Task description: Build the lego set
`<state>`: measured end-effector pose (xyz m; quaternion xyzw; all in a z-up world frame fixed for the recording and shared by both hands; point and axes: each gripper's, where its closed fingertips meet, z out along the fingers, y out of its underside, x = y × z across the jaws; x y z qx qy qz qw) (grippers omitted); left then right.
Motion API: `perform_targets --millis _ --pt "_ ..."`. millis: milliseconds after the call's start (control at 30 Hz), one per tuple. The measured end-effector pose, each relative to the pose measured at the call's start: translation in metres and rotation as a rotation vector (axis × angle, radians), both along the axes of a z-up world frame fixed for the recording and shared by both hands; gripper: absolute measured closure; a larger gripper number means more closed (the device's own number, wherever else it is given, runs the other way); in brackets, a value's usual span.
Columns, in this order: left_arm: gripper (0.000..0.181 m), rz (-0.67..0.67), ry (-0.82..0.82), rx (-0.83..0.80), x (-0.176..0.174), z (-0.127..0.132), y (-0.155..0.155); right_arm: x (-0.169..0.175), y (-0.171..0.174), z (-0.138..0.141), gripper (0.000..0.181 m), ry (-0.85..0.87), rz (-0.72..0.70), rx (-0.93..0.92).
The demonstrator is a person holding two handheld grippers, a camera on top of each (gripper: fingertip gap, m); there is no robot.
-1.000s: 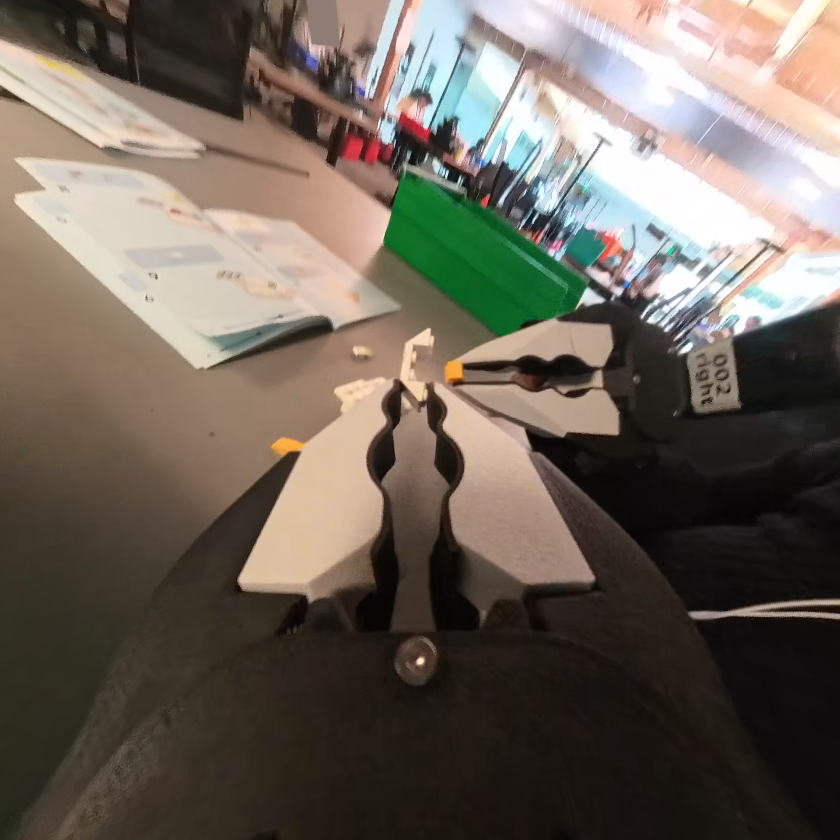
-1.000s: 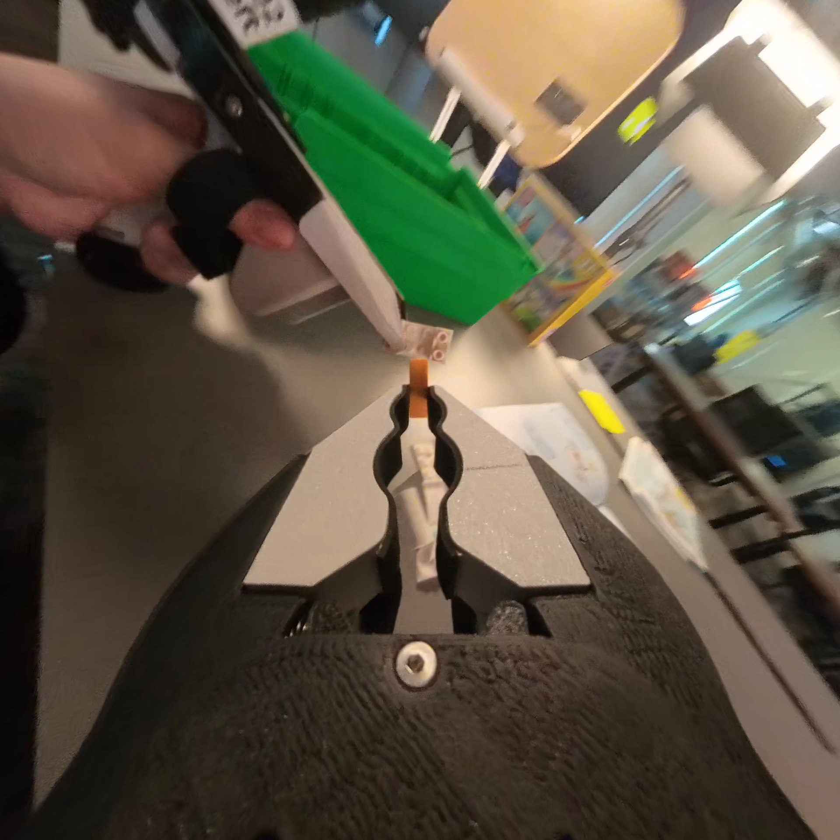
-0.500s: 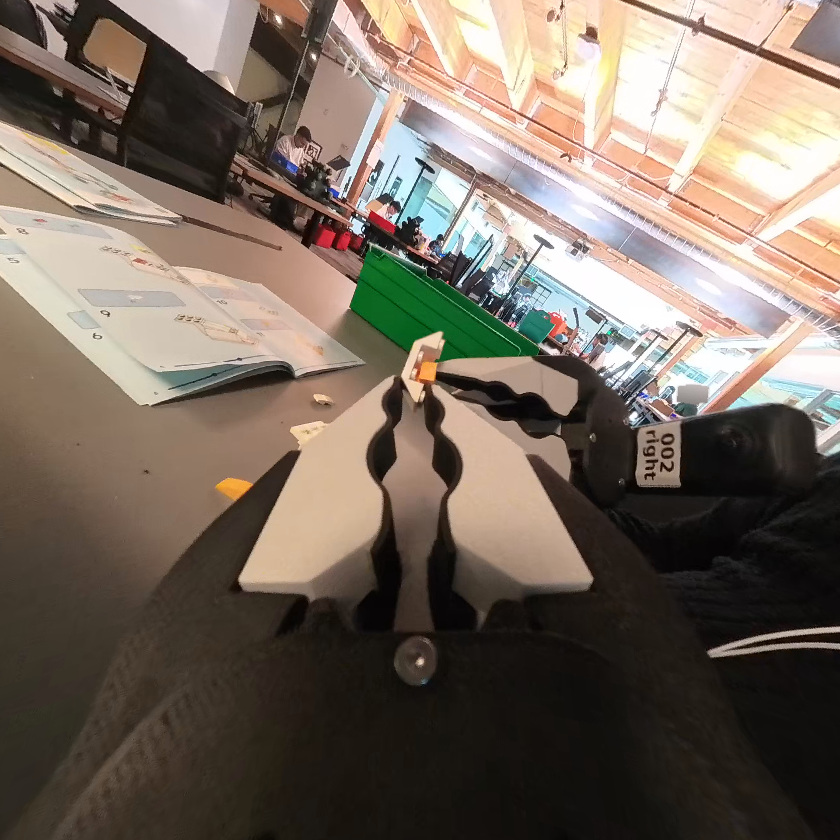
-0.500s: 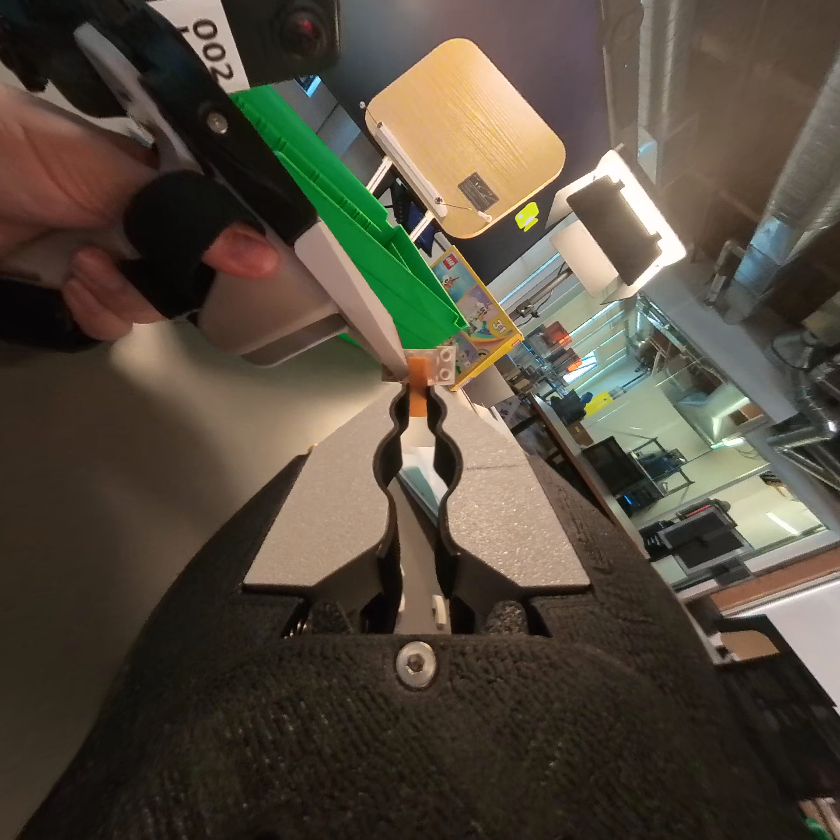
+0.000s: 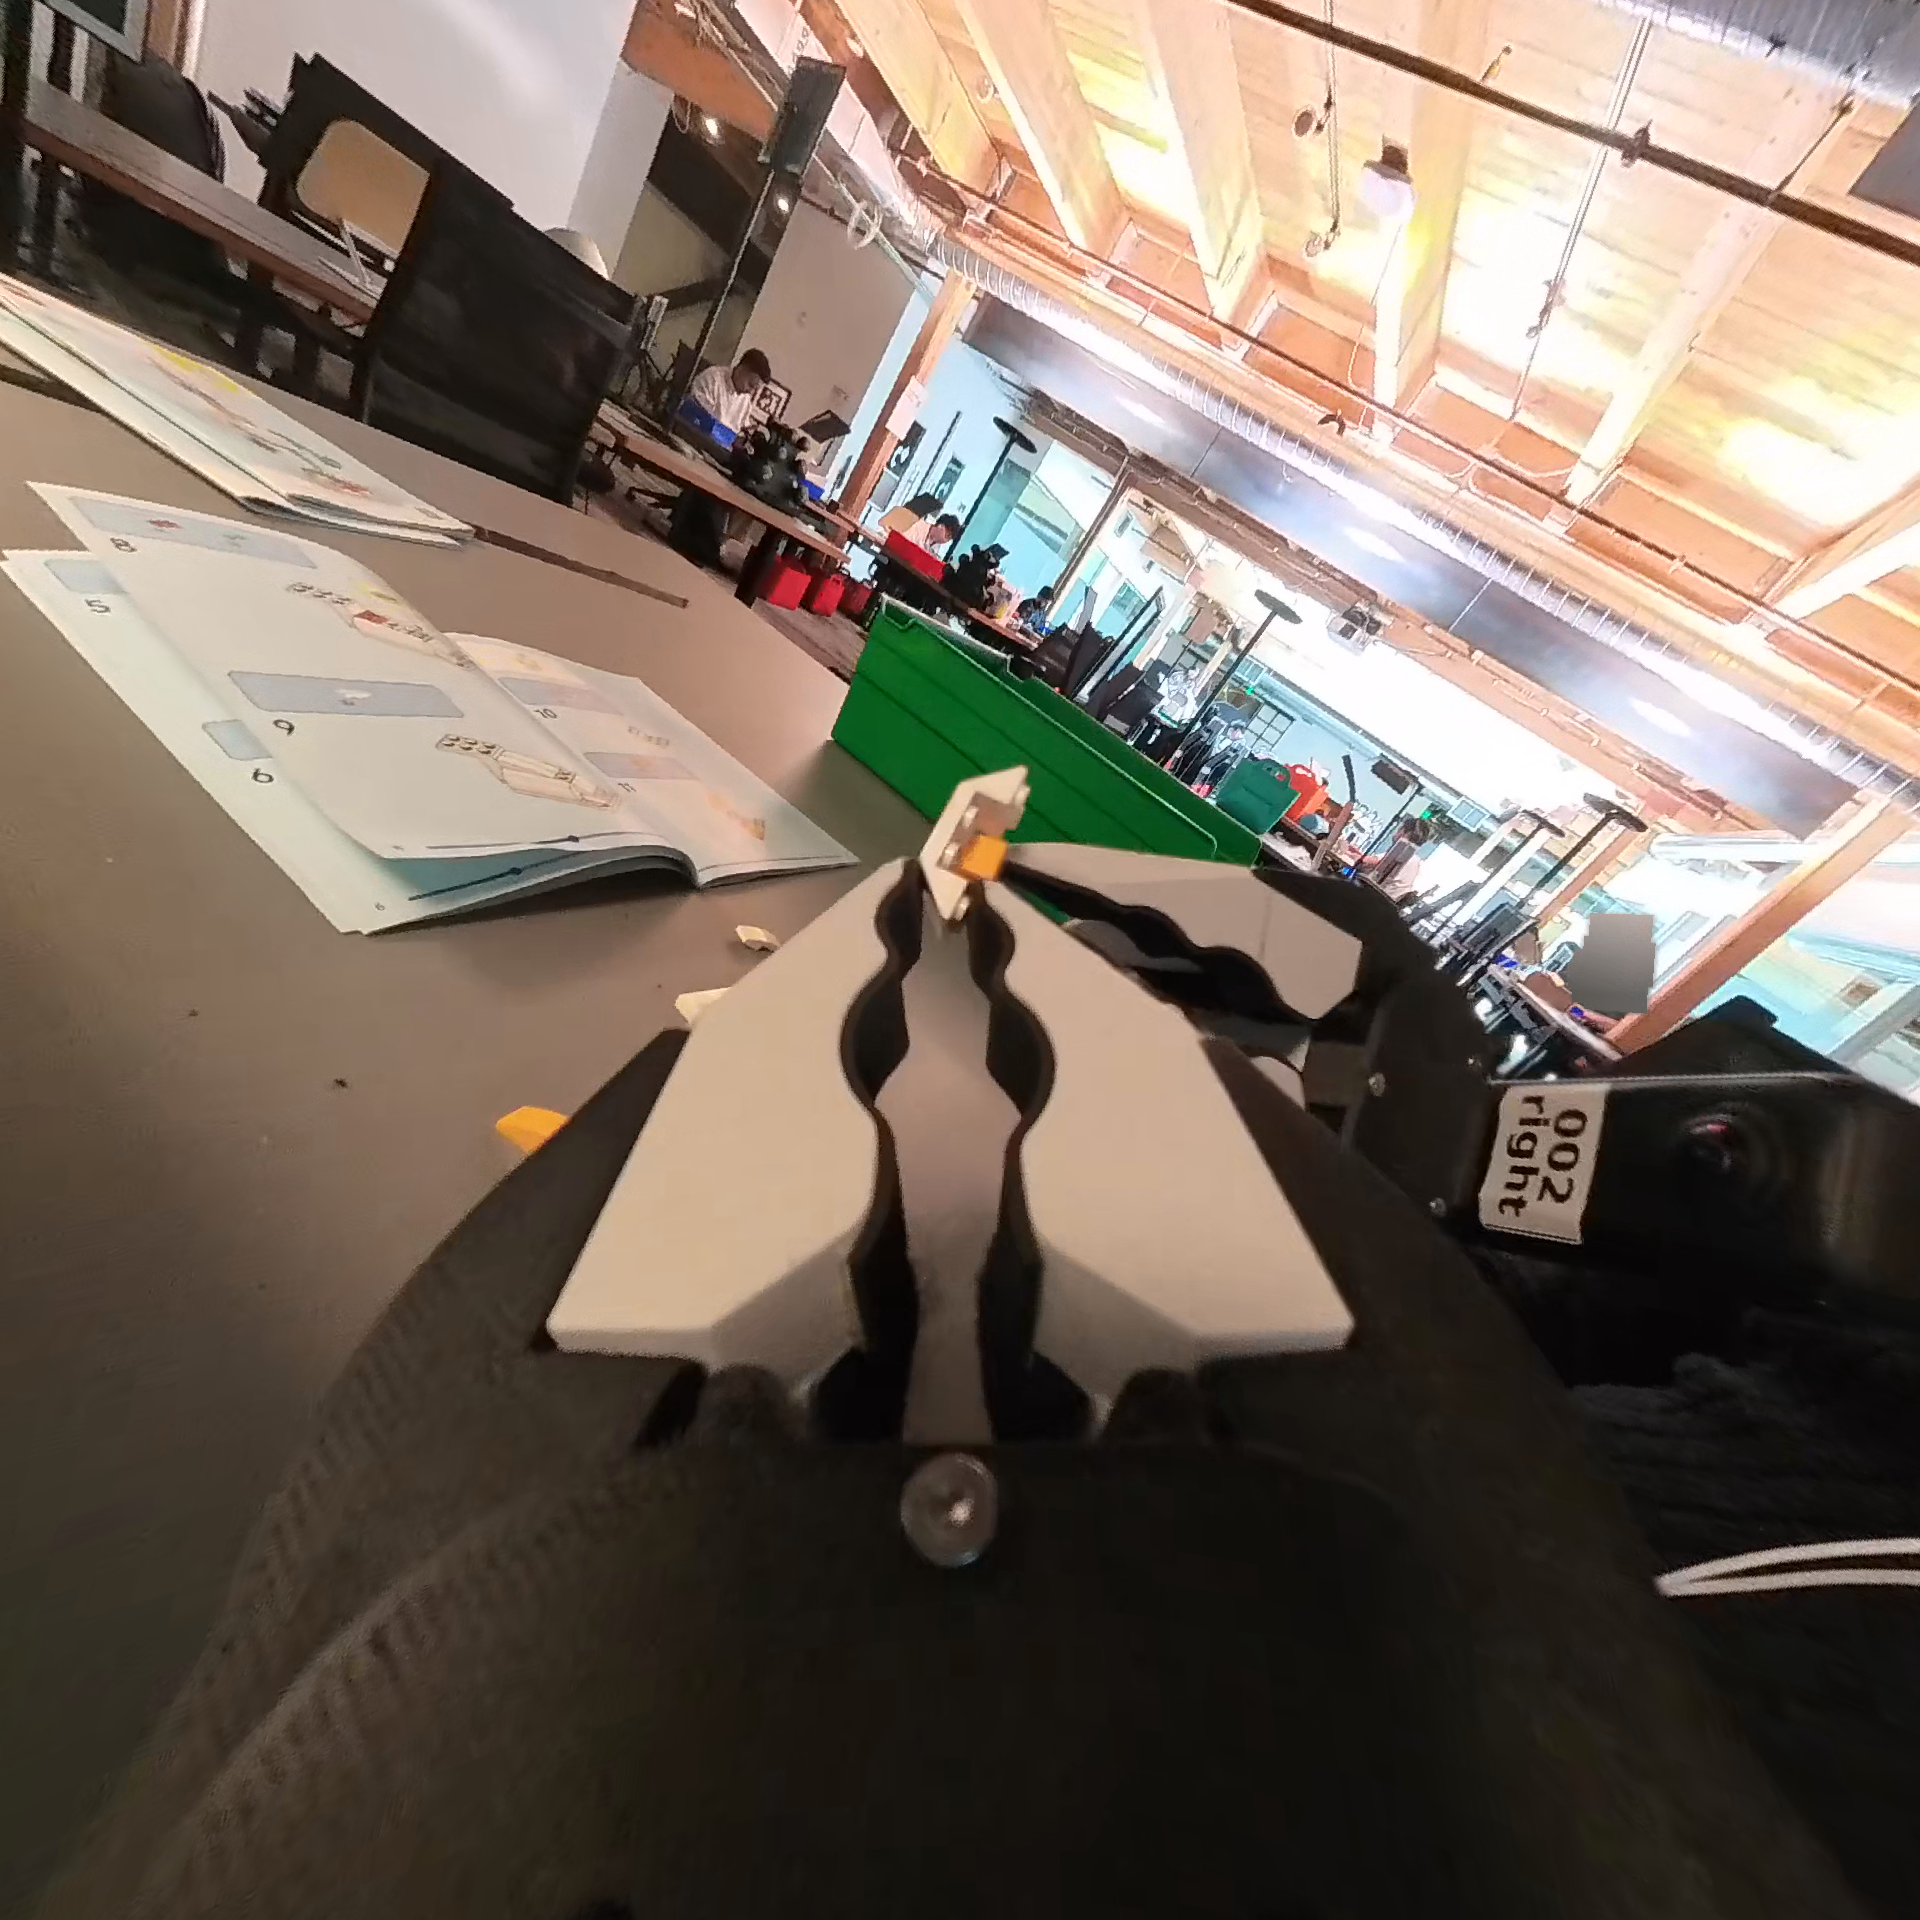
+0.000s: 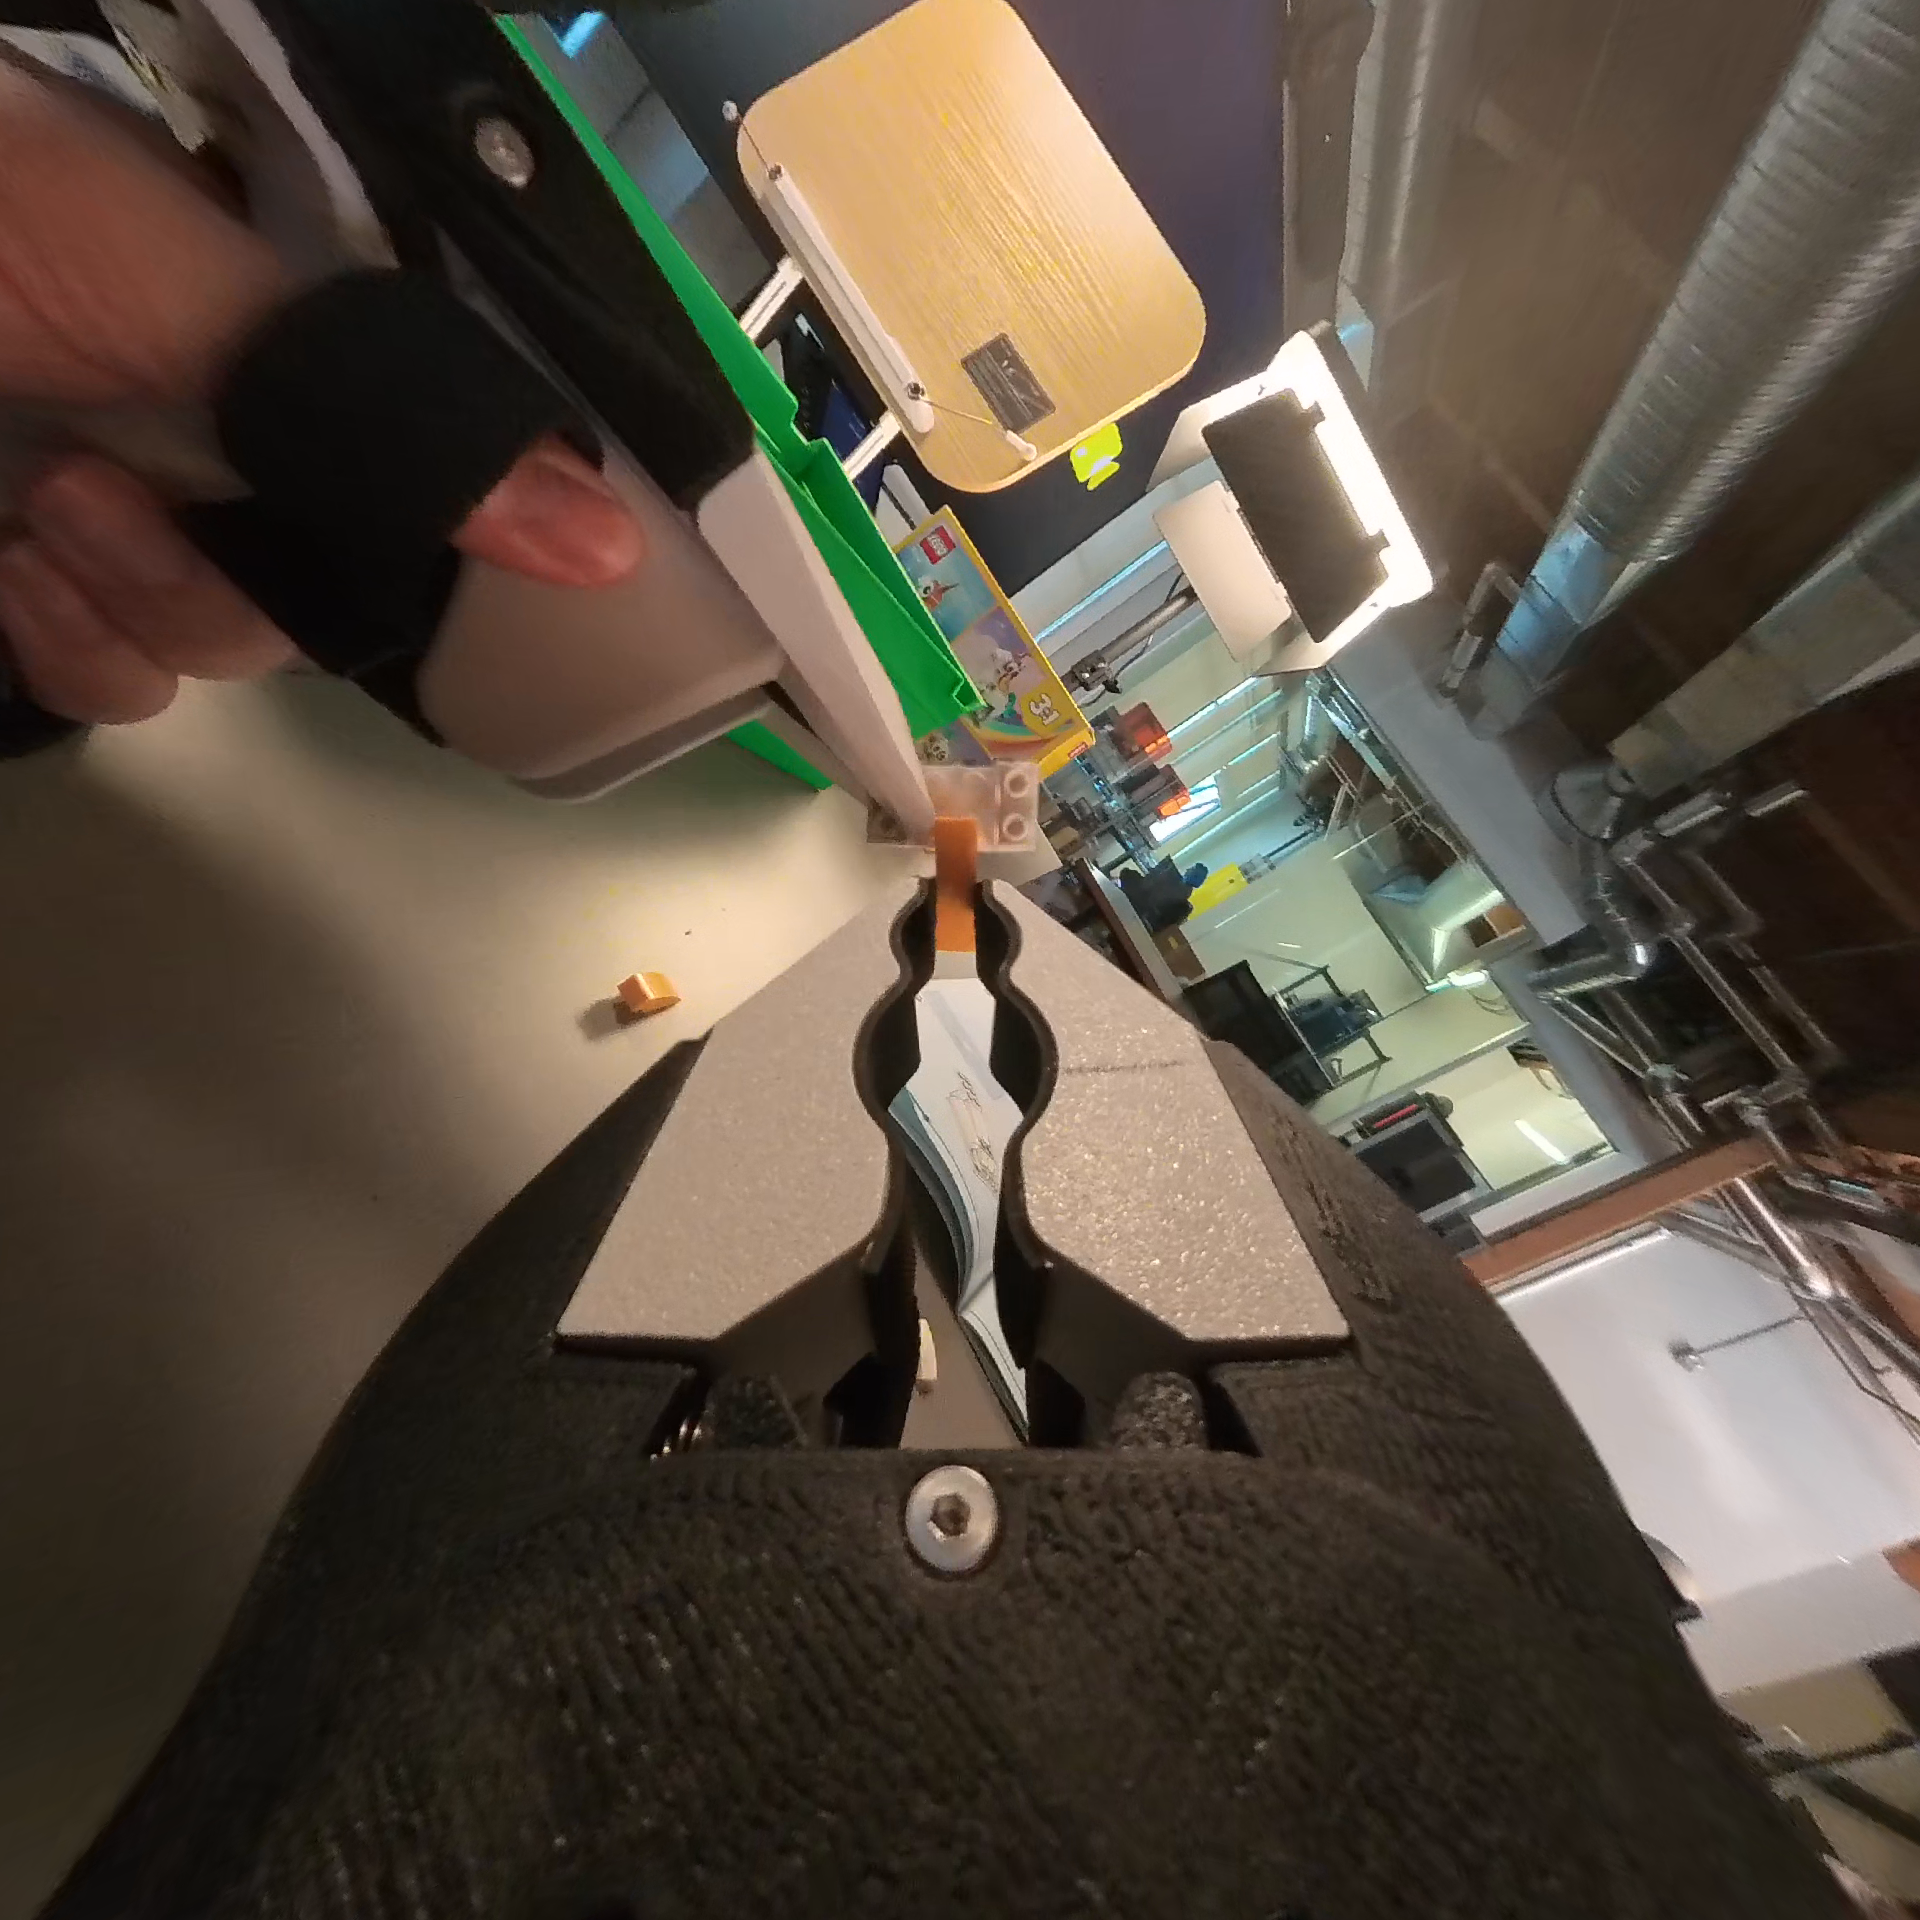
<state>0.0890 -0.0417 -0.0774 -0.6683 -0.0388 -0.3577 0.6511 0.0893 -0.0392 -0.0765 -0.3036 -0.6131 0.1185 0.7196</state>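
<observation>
My left gripper point(image 5: 948, 902) is shut on a small white lego plate point(image 5: 977, 831) and holds it above the grey table point(image 5: 208, 1039). My right gripper point(image 6: 954, 896) is shut on a small orange lego piece point(image 6: 956, 862) and presses it against that white plate point(image 6: 997, 805). In the left wrist view the right gripper point(image 5: 1003, 868) comes in from the right with the orange piece point(image 5: 980, 858) at its tip. In the right wrist view the left gripper point(image 6: 904, 800) comes in from the upper left, held by a hand point(image 6: 125, 436).
An open instruction booklet point(image 5: 416, 748) lies on the table at the left, another booklet point(image 5: 208, 436) behind it. A green bin point(image 5: 1018, 748) stands beyond the grippers. Loose orange point(image 5: 530, 1127) and white point(image 5: 756, 937) pieces lie on the table. A lego box point(image 6: 997, 665) stands behind the bin. My two grippers' fingertips are within a few centimetres of each other.
Both grippers have lifted and tilted upward together. The orange piece has closed the small gap and now touches the white plate.
</observation>
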Motion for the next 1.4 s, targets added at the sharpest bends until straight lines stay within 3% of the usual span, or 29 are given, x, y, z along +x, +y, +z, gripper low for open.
perform_targets --millis 633,933,1400 --pt "0.176 0.072 0.026 -0.008 -0.003 -0.001 0.009 -0.004 0.009 0.005 0.176 0.010 -0.234 0.236" --pt "0.174 0.108 0.010 0.010 -0.009 -0.002 0.014 -0.010 0.014 0.001 0.176 0.007 -0.229 0.092" --pt "0.172 0.116 0.254 0.029 -0.004 -0.004 0.009 -0.008 0.015 0.001 0.177 0.016 -0.210 0.047"
